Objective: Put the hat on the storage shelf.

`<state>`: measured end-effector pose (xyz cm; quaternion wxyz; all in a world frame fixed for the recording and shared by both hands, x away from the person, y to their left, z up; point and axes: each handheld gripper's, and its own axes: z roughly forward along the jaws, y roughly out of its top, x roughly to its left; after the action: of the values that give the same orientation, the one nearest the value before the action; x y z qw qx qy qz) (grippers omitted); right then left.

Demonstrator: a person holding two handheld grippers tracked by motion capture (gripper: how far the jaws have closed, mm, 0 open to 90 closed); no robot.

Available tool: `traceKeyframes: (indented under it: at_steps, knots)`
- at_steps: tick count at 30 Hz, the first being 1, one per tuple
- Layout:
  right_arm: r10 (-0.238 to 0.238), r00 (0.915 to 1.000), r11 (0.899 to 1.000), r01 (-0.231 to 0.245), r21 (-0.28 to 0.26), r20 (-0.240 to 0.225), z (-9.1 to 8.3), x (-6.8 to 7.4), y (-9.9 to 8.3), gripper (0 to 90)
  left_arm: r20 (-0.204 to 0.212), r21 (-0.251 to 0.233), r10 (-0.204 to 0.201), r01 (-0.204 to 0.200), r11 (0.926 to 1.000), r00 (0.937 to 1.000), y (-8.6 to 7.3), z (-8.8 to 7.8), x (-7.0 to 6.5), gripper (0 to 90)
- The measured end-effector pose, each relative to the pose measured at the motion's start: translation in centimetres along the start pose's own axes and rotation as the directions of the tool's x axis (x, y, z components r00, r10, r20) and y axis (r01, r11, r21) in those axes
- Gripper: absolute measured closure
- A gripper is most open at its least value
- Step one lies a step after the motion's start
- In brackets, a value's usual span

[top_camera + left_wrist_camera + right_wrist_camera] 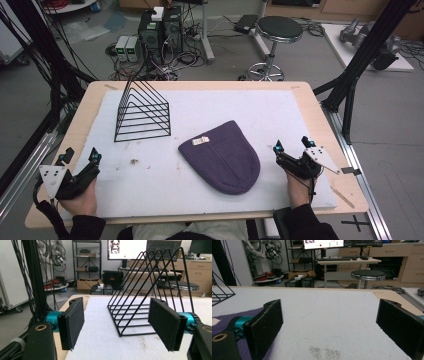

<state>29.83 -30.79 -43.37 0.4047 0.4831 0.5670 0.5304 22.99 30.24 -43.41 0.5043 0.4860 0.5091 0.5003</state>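
A purple knit beanie [222,156] with a small white label lies flat on the white mat [210,107] near the middle. A black wire rack [142,112] of triangular dividers stands at the mat's back left. My left gripper [80,155] rests at the front left corner, open and empty, pointing toward the wire rack [147,300]. My right gripper [293,145] sits at the front right, just right of the beanie, open with nothing between its jaws. A strip of the beanie [227,320] shows behind its left jaw.
The wooden table [320,120] edges the mat on all sides. Black frame posts [362,60] rise at the right and left. A round stool [279,30] and computer boxes [160,30] stand on the floor beyond the table.
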Motion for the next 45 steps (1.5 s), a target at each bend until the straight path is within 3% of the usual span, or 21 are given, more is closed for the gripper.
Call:
traceKeyframes:
  at_steps: [28, 40, 45]
  knots:
    - [0.007, 1.0000, 1.000, -0.008, 0.012, 0.002, -0.3, -0.2, 0.0, 6.3, 0.026, 0.001, -0.002, 0.002, 1.0000, 0.9996, 0.1, -0.1, -0.3, 28.8]
    - [-0.052, 0.9981, 0.999, 0.052, 0.012, -0.034, -0.3, 0.3, 0.3, 6.3, 0.034, 0.006, -0.003, 0.002, 1.0000, 0.9994, 0.0, 0.1, -0.4, 28.8]
    - [-0.026, 0.9982, 1.000, 0.026, 0.002, -0.055, 0.1, 0.8, 1.0, 6.3, 0.042, 0.010, -0.004, 0.003, 0.9999, 0.9991, 0.0, 0.1, -0.5, 28.8]
